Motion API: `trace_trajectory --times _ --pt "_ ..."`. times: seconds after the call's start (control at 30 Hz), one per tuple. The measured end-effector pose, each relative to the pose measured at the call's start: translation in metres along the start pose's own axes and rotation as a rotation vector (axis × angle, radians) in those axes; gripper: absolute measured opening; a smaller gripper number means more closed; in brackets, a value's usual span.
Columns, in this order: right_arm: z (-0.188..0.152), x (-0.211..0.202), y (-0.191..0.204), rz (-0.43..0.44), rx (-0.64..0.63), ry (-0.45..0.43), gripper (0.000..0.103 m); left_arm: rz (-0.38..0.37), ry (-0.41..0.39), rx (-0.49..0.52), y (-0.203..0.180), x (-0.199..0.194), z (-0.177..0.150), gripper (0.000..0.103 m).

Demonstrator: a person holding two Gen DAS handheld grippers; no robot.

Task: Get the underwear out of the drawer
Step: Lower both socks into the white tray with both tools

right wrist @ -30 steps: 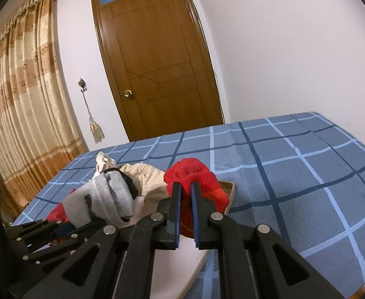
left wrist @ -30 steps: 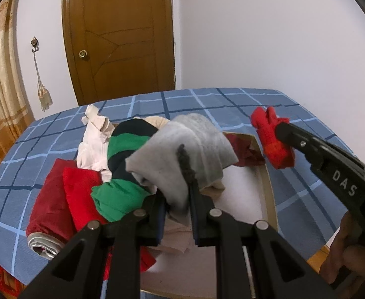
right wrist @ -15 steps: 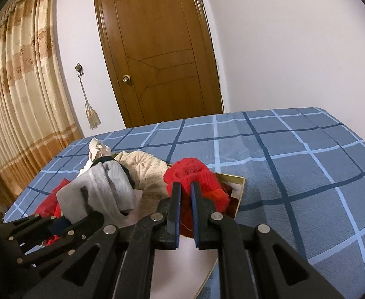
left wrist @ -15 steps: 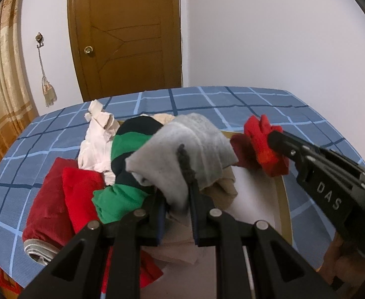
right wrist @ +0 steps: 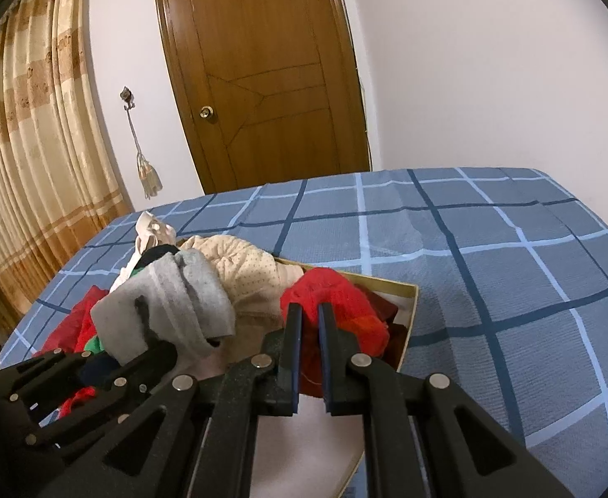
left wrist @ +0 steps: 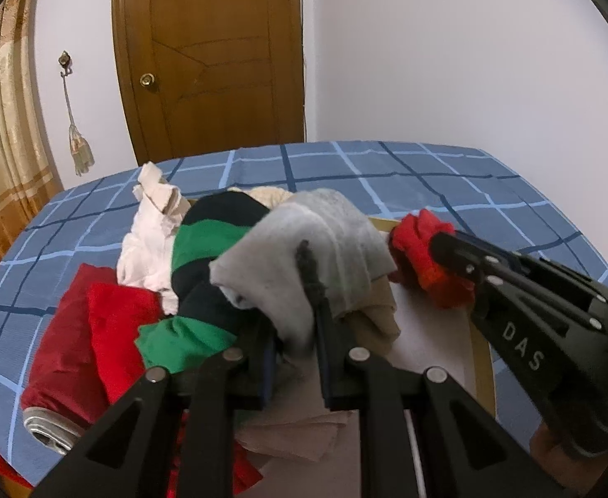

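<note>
A shallow wooden drawer (right wrist: 412, 305) (left wrist: 483, 369) lies on the blue checked bed. My left gripper (left wrist: 291, 323) (right wrist: 150, 332) is shut on a grey garment (left wrist: 324, 245) (right wrist: 179, 303), held above the drawer's left part. My right gripper (right wrist: 307, 328) (left wrist: 436, 240) is shut on a red garment (right wrist: 337, 303) (left wrist: 420, 249), held over the drawer's far right corner. A beige dotted garment (right wrist: 250, 278) and a dark red one (right wrist: 391, 315) lie in the drawer. A black and green garment (left wrist: 204, 257) sits by the grey one.
Red clothes (left wrist: 96, 323) and a pale pink garment (left wrist: 150, 228) are piled on the bed (right wrist: 490, 249) left of the drawer. A brown door (right wrist: 262, 83) and a curtain (right wrist: 25, 157) stand behind. A hand (left wrist: 548, 452) shows at the lower right.
Both grippers have shifted a little, each still holding its garment. The red garment has moved left, from over the bed to above the drawer's right corner.
</note>
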State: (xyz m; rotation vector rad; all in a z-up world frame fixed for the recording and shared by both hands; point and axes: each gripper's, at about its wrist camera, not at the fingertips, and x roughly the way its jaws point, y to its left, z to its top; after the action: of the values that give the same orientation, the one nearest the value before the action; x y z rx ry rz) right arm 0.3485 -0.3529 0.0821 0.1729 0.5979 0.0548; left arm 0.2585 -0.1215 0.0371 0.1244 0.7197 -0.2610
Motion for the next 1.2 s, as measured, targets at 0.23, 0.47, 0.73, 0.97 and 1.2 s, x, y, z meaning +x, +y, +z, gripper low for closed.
trace_trajectory --times 0.23,0.47,0.73,0.97,1.2 --pt "-0.004 0.012 0.002 -0.013 -0.025 0.046 0.009 0.009 0.017 0.004 0.0 0.009 -0.004 0.014" --pt "-0.012 0.028 -0.001 -0.006 -0.014 0.11 0.009 0.025 0.023 0.015 -0.004 0.017 -0.01 0.015" --pt "-0.016 0.032 0.002 0.0 -0.027 0.126 0.009 0.031 0.03 0.034 -0.007 0.021 -0.017 0.015" --pt "-0.018 0.035 0.003 0.002 -0.036 0.138 0.009 0.039 0.033 0.041 -0.01 0.024 -0.019 0.015" --pt "-0.019 0.038 0.004 0.002 -0.042 0.151 0.009 0.068 0.043 0.074 -0.015 0.026 -0.019 0.015"
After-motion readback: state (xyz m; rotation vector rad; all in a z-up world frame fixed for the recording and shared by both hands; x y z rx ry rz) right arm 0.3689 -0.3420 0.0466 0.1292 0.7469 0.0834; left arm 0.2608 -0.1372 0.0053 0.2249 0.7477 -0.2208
